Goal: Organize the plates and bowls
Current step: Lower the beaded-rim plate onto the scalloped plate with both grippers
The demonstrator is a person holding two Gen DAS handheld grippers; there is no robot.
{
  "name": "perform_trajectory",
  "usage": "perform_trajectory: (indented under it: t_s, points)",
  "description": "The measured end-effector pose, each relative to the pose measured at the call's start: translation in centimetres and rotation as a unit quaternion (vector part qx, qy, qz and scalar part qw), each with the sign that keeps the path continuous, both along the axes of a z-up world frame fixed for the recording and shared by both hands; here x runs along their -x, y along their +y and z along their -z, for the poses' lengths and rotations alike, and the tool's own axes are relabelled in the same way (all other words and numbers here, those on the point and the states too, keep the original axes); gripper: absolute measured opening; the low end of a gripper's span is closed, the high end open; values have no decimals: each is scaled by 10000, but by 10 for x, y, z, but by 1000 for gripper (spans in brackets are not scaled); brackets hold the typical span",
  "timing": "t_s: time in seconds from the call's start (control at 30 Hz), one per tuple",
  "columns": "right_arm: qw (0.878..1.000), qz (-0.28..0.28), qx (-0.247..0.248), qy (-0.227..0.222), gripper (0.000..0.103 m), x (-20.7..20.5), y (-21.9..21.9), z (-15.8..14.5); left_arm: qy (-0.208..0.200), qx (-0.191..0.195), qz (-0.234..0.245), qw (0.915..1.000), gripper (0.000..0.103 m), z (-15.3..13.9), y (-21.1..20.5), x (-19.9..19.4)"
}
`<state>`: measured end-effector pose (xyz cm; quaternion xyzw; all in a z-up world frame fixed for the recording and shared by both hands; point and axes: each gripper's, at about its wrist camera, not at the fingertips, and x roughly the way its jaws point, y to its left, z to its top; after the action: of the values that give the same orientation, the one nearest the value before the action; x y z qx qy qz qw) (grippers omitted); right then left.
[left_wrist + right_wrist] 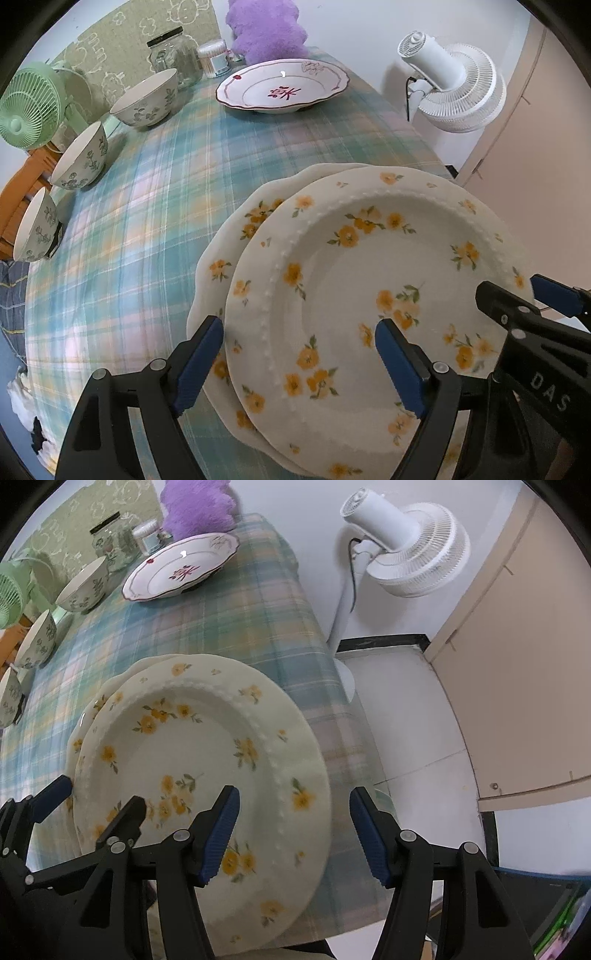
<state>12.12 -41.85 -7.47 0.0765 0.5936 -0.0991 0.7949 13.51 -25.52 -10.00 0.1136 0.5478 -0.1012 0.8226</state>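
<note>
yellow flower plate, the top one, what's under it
Under the top plate lies a second yellow-flowered plate with a wavy rim, showing only along one side. Its centre is covered, and so is the plaid tablecloth beneath.

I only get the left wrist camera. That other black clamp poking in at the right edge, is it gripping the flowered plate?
Observer: No. The right gripper is open, with one finger over the top plate and the other beyond its rim.
Operator: What's under that outer finger?
Observer: The hanging tablecloth and the white floor; the plates lie near the table's edge.
Operator: And that white fan?
Observer: The white fan stands on a pole rising from the floor beside the table.
</note>
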Motion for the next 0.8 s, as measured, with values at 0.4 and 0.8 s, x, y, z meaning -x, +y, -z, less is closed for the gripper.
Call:
perform_trajectory:
  t_s: [0.4, 0.8]
  points:
    - [9999, 123, 92, 57, 41, 2, 8, 3, 104, 161, 47, 9998, 86, -1, -2, 3]
    - [9999, -99, 38, 87, 43, -17, 16, 9, 87, 223, -96, 9997, 88, -3, -1, -4]
